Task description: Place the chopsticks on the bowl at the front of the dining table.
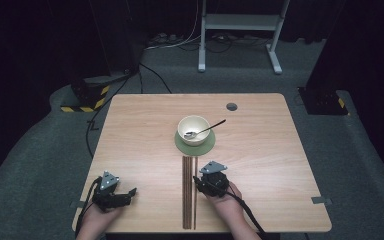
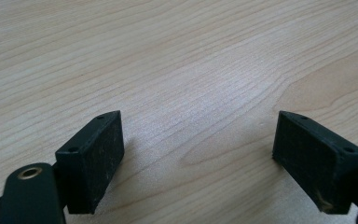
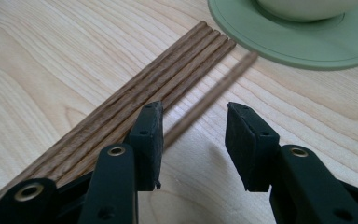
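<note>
At the left of the high view, the left gripper (image 1: 128, 193) rests low on the wooden table (image 1: 280, 165) near its front edge, well apart from everything else; its own view shows the jaws spread wide with bare wood between them, so it holds nothing. Moving toward the middle, a row of chopsticks (image 1: 187, 192) lies packed side by side, running from the front edge up toward the green mat (image 1: 181, 145). One chopstick (image 3: 205, 105) lies a little apart from the row on its right side, its far end just beside the mat's rim. The right gripper (image 3: 193, 135) sits over this single stick with its jaws partly open: the stick runs between them, close against the left pad, while the right pad stands clear of it, so nothing is clamped yet. Beyond the sticks, a cream bowl (image 1: 192, 125) stands on the mat with a metal spoon (image 1: 206, 130) leaning in it, handle pointing up and right. As a judgement, the work of picking up the separated chopstick is at its start: the stick is lined up in the jaws and flat on the table, and closing, lifting and placing it all remain to be done.
</note>
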{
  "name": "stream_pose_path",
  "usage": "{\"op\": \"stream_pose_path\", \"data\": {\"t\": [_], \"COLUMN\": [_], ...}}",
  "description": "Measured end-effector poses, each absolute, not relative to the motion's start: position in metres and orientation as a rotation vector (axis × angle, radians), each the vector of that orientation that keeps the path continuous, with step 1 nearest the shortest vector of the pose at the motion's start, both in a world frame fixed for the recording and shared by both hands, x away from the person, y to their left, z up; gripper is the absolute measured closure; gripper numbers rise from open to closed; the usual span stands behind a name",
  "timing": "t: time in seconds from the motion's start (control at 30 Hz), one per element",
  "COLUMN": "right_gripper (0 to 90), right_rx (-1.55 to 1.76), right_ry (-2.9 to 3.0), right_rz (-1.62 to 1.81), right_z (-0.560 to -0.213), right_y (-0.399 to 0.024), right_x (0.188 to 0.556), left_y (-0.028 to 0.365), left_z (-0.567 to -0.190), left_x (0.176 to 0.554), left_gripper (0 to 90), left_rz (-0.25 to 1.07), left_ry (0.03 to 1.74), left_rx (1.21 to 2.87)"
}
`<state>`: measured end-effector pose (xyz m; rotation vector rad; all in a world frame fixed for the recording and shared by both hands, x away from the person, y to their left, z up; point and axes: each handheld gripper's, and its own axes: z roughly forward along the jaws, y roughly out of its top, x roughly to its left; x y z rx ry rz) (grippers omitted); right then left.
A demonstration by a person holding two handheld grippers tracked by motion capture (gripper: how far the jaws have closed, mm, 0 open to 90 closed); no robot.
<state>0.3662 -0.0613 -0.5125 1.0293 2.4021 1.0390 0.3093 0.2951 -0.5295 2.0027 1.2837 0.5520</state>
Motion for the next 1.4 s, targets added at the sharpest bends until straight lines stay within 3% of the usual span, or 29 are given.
{"op": "stream_pose_path", "data": {"t": [0.17, 0.7, 1.4], "right_gripper": [63.2, 69.4, 80.1], "right_rx": [1.002, 1.05, 1.13], "right_ry": [2.406, 2.433, 2.408], "right_rz": [1.075, 1.019, 0.962], "right_z": [-0.511, -0.518, -0.515], "right_y": [-0.059, -0.057, -0.11], "right_x": [0.361, 0.362, 0.363], "left_y": [0.295, 0.295, 0.295], "left_z": [-0.53, -0.529, -0.529], "left_x": [0.309, 0.309, 0.309], "left_gripper": [16.4, 16.6, 16.6], "left_rz": [0.552, 0.552, 0.553], "left_ry": [1.284, 1.282, 1.283], "left_rx": [2.002, 2.003, 2.003]}}
